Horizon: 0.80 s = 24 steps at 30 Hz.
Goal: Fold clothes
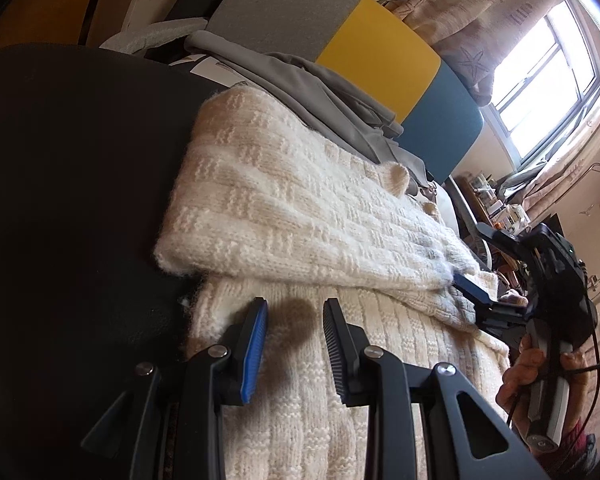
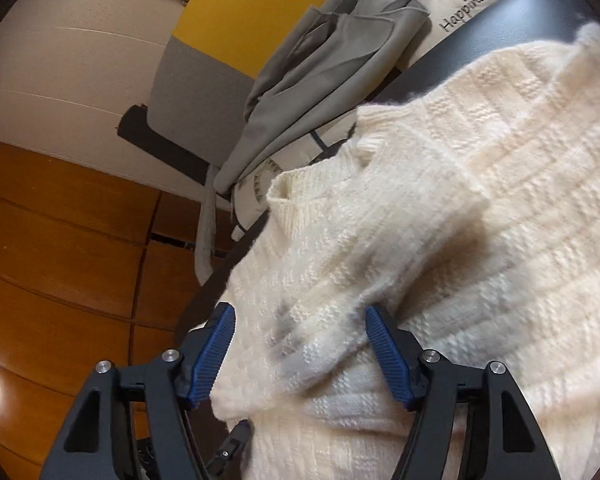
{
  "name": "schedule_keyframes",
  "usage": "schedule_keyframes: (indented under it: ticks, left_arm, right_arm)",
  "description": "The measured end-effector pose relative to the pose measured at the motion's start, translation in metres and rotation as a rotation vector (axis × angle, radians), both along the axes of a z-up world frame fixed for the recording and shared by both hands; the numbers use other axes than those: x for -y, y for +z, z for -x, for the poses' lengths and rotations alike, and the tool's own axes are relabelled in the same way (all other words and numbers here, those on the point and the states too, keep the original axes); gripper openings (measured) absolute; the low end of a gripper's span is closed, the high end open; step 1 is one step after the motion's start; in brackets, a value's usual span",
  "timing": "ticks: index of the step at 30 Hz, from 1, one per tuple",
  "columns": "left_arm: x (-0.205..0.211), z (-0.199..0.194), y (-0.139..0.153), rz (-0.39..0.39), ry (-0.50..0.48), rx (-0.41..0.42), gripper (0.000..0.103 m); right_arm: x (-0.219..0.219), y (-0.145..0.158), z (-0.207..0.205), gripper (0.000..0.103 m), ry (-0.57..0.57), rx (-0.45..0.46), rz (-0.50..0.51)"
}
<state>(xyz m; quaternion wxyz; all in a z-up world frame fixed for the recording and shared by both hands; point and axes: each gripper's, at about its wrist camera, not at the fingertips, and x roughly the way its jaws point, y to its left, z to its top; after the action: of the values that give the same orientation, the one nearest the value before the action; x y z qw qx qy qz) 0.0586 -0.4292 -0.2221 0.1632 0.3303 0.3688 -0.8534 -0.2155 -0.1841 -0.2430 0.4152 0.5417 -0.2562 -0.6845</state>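
While the dark worktop point(image 1: 68, 184) takes up most of the space, a cream knitted sweater point(image 1: 300, 216) lies spread across it, one part folded over onto the rest. Behind the knit sits a grey garment point(image 2: 312, 92), loosely heaped against a headboard-like panel in grey, yellow and blue point(image 1: 376, 52). Under that garment lies a white printed cloth with the word "Happiness" point(image 2: 466, 8). Wooden flooring point(image 2: 60, 248) shows beyond the worktop's edge, and a curtained window point(image 1: 548, 80) lets light in at the far side.

A person's hand point(image 1: 516, 376) grips the handle of the right claw point(image 2: 300, 354), whose blue-padded jaws stand spread to either side of the folded sleeve's edge, not pressing on it. The left claw point(image 1: 296, 344) rests low over the near part of the sweater, its jaws partly spread with only bare knit showing in the gap, pinching nothing.
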Motion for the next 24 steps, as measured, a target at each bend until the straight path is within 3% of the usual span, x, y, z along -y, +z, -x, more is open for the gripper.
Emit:
schedule_keyframes:
  ticks: [4,7,13,15,17,21,24]
  left_arm:
    - [0.001,0.001,0.000,0.002,-0.001,0.000,0.029]
    - [0.001,0.000,0.000,0.001,-0.001,0.000,0.029]
    - [-0.001,-0.001,0.000,0.014,-0.003,0.001,0.029]
    - [-0.003,-0.001,0.001,0.024,-0.003,0.003,0.029]
    - [-0.003,-0.001,0.001,0.032,-0.006,0.005,0.029]
    - [-0.006,-0.001,0.002,0.041,-0.011,0.010,0.029]
    - [-0.007,-0.001,0.003,0.046,-0.014,0.013,0.029]
  right_arm:
    - [-0.017,0.002,-0.013,0.069,-0.037,-0.043,0.029]
    - [-0.014,-0.011,-0.009,0.052,-0.037,0.005,0.044]
    - [-0.007,-0.022,0.002,0.044,-0.085,0.071,0.141]
    - [-0.004,-0.023,0.007,0.034,-0.116,0.077,0.162]
    - [0.003,-0.023,0.011,0.027,-0.133,0.077,0.142]
    - [0.018,-0.018,0.015,0.002,-0.143,0.042,-0.020]
    - [0.016,-0.003,0.010,0.003,-0.133,0.001,-0.089]
